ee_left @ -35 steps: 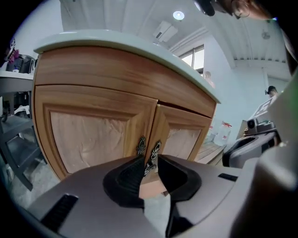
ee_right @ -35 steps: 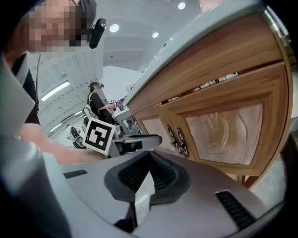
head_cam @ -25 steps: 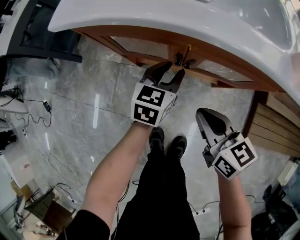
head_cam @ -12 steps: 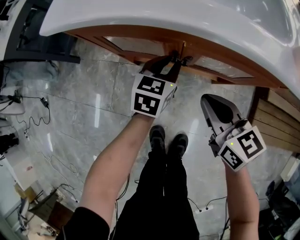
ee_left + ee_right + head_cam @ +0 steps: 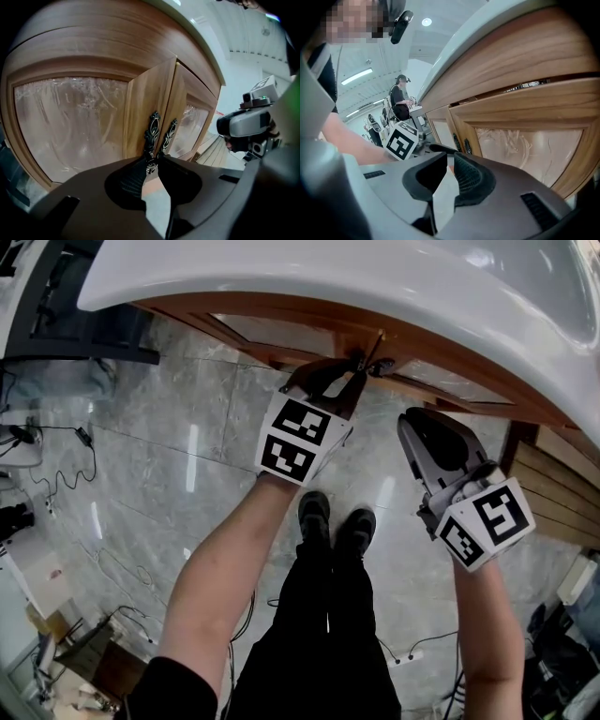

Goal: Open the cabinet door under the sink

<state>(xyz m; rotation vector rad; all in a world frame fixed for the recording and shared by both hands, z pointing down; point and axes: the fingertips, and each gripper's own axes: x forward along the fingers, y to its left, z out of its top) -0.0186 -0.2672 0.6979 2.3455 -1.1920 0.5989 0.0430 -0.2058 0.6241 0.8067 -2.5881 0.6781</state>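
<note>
Since a second ago our left hand-held gripper (image 5: 152,161) has pushed forward from just short of the cabinet (image 5: 281,320) to the handles, and its jaws have just been closing from wide apart. Our right hand-held gripper (image 5: 451,161) has drifted a little closer to the cabinet and rolled, and its jaws, pressed together a second ago, have just been opening.

The left hand-held gripper now has its jaws drawn in on the lower end of the handle (image 5: 152,133). The ornate tip sits right between the jaw tips, with the pads against it on either side (as best we can read it in the left gripper view). That handle is on the door (image 5: 140,103), which rises straight ahead of the jaws and spreads to their left with its frosted pane. A second handle (image 5: 169,133) stands just right of the jaw tips, on the right door (image 5: 187,117). The two doors meet at a seam above the jaws; we cannot tell whether the door is ajar.

The right hand-held gripper hangs off to the right of the left one, well clear of the handles. Its jaws are a narrow gap apart with nothing between them. The sink (image 5: 375,277) overhangs both, and the floor (image 5: 169,427) lies below.
</note>
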